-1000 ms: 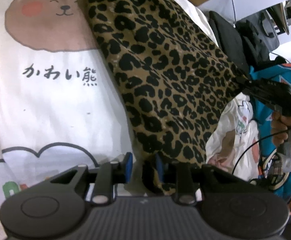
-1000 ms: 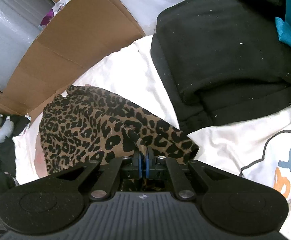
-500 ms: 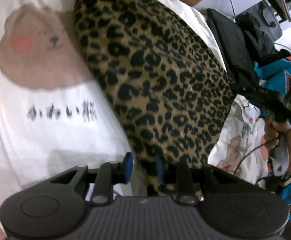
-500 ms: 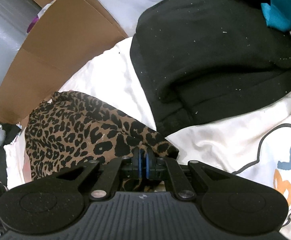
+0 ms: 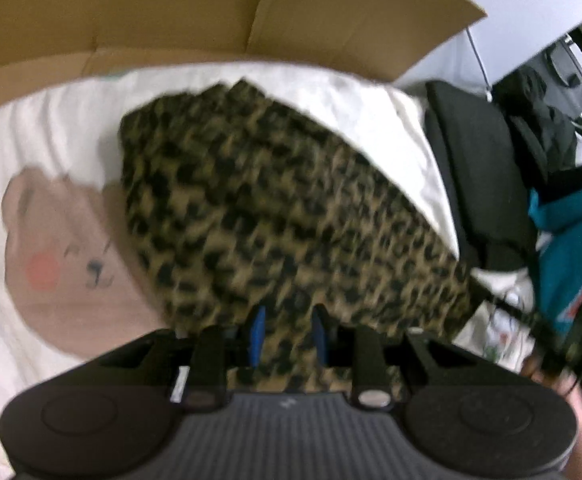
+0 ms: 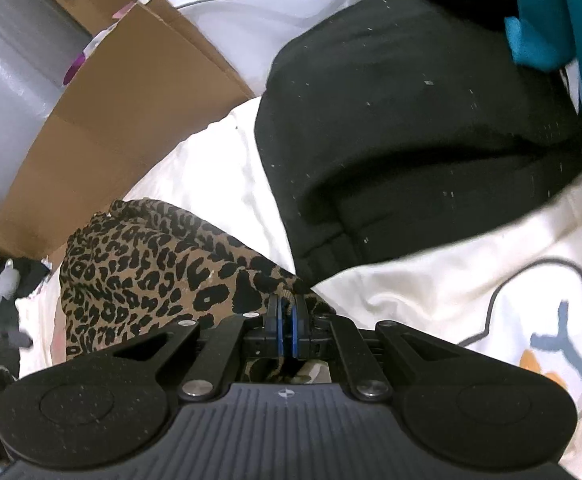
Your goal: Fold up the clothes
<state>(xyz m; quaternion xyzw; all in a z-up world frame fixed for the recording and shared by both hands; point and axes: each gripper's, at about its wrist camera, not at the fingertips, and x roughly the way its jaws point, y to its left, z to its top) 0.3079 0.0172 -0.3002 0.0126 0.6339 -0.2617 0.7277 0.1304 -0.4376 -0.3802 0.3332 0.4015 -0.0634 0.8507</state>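
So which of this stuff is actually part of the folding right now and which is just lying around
In use:
- leopard-print garment, gripped at two edges
- right gripper, shut on one edge
- left gripper, fabric between its jaws

Lying about:
- white bear-print sheet underneath
- black garment
- teal garment
- cardboard

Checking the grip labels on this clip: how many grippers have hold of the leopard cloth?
2. The right gripper pinches its near corner; the left gripper has a bunch of the leopard cloth between its fingers, though blur hides the contact.
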